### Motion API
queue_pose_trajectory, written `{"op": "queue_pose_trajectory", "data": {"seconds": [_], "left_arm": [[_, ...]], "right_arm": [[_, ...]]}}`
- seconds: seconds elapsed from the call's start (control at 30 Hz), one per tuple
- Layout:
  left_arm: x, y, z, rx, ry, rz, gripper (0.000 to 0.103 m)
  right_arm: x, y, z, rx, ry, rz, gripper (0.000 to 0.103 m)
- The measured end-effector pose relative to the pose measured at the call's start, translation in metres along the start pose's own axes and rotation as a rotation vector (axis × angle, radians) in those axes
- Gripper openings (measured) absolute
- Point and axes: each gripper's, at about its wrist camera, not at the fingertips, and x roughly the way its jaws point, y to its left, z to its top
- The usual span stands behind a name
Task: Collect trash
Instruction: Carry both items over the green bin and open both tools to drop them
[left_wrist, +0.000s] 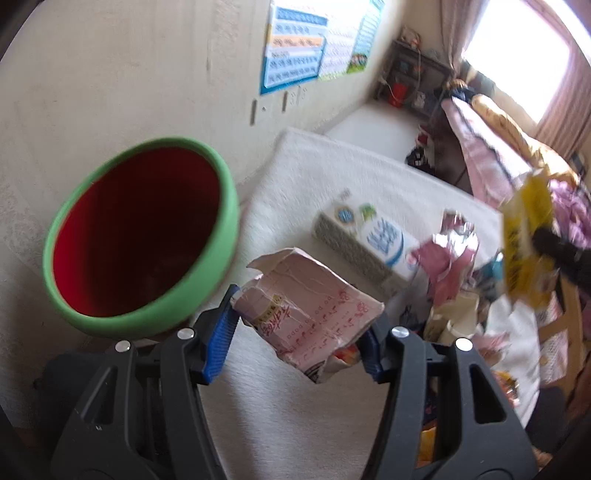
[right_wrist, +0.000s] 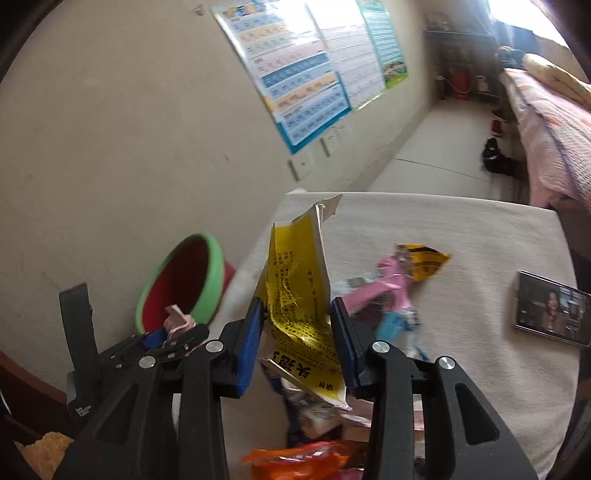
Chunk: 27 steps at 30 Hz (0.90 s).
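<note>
Crowding the white cloth-covered table (right_wrist: 461, 229): a blue-and-white carton (left_wrist: 369, 240), pink wrappers (right_wrist: 384, 288), an orange packet (right_wrist: 295, 459), a phone (right_wrist: 550, 314). Standing left by the wall, a green-rimmed, red-lined bin (left_wrist: 140, 236). Left gripper (left_wrist: 299, 332) clamped on a crumpled pink paper box (left_wrist: 310, 314), right gripper (right_wrist: 299, 339) pinching a torn yellow printed carton (right_wrist: 299, 291), both lifted above the table.

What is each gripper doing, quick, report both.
Left gripper: shut on the pink carton.
Right gripper: shut on the yellow wrapper.
</note>
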Motion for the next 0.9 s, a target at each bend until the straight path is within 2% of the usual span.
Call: {"op": "queue_pose_trajectory", "data": {"seconds": [0.07,0.2,0.3,0.4,0.57,0.6,0.63,0.9], "left_arm": [[-0.013,0.015,0.014,-0.006,-0.029,0.015,0.055],[-0.026,0.053,0.038,0.003,-0.088,0.132,0.055],[-0.03,0.092,0.047,-0.096,-0.094,0.163,0.055],[-0.039,0.118,0.047,-0.168,-0.115,0.191,0.055],[-0.037,0.134,0.042,-0.181,-0.101,0.208,0.055],[-0.035,0.136,0.042,-0.184,-0.095,0.206,0.055],[-0.032,0.138,0.042,-0.186,-0.089,0.204,0.055],[-0.005,0.141,0.051,-0.17,-0.034,0.165,0.055]], "right_arm": [[0.016,0.026,0.007,-0.035,0.037,0.06,0.037],[0.058,0.061,0.02,-0.034,0.116,0.167,0.038],[0.095,0.087,0.029,-0.019,0.172,0.228,0.038],[0.127,0.115,0.04,-0.027,0.198,0.265,0.038],[0.164,0.137,0.051,-0.016,0.228,0.262,0.051],[0.166,0.136,0.052,-0.006,0.227,0.259,0.059],[0.166,0.135,0.052,0.006,0.222,0.257,0.061],[0.117,0.103,0.025,0.02,0.17,0.231,0.062]]}}
